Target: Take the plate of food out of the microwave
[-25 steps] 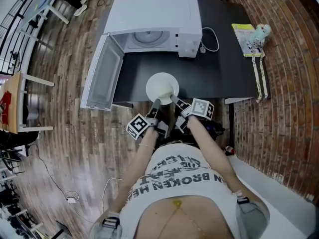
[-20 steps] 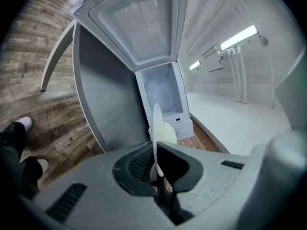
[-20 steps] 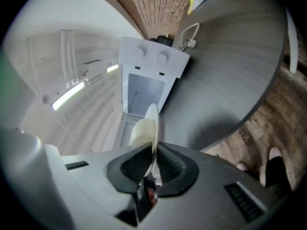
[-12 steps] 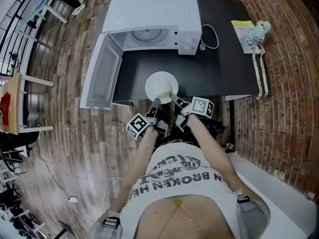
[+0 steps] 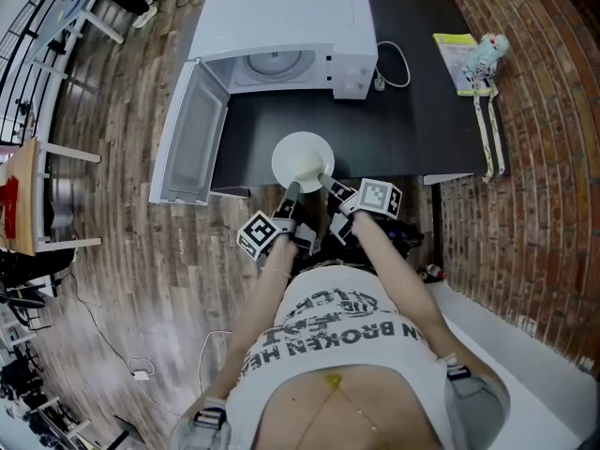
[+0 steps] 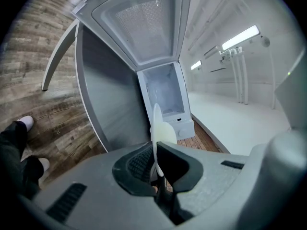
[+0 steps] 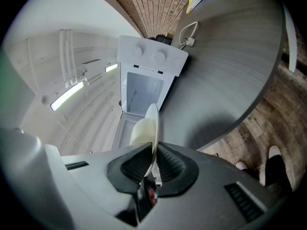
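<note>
**Plate's out, and nothing budges**

No change from a second ago: the plate (image 5: 303, 160) sits at the same spot over the near edge of the dark table (image 5: 422, 129), clear of the microwave (image 5: 281, 36). Its door (image 5: 192, 143) still hangs wide open to the left. Both forearms reach straight out from the body, side by side, with the grippers pointing slightly downward at the plate's near rim.

The left gripper (image 5: 292, 192) has its jaws nearly together, pinching the thin white rim edge-on between the ribbed pads (image 6: 139, 164). The right gripper (image 5: 326, 182) does the same just beside it, rim clamped between the pads. A pale mound of food (image 7: 141, 131) sits on the plate. From here I can't tell whether the plate rests on the table or hangs just above it.
</note>
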